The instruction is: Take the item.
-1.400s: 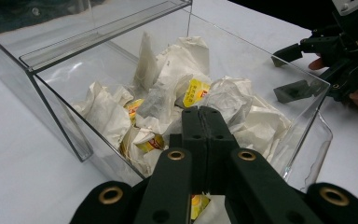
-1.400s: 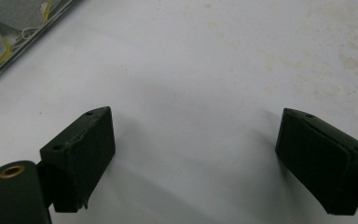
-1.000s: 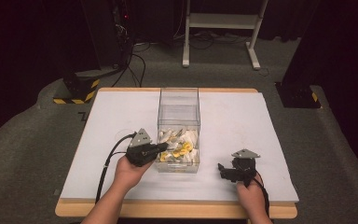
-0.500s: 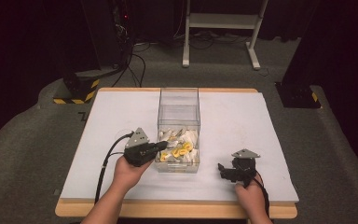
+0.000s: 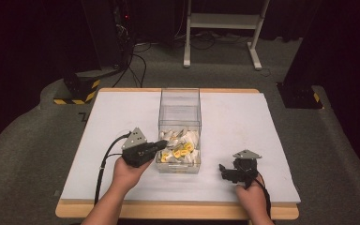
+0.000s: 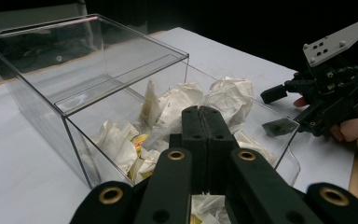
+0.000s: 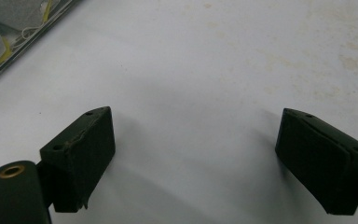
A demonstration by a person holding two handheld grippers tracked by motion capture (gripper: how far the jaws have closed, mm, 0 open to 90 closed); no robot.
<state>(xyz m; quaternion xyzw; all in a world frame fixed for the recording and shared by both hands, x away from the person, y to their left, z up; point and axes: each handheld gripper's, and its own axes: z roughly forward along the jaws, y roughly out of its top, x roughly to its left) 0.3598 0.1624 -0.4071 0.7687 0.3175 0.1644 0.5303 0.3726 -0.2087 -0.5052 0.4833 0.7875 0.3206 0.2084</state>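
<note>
Left gripper [image 5: 161,146]: jaws clenched, empty, over clear box [image 5: 180,112] rim, frame centre.
Right gripper [image 5: 225,171]: jaws released, lower right, above white table [image 5: 117,117].

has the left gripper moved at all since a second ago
Yes, slightly. In the high view the left gripper has crept toward the clear box, its shut jaws now at the box's near left rim.

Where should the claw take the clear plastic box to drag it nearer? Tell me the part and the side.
Grip the near wall's top rim of the clear plastic box, coming from above on the person's side. That end is open-topped, so one jaw can drop inside among the crumpled white paper packets; the far half has a clear lid over it.
</note>
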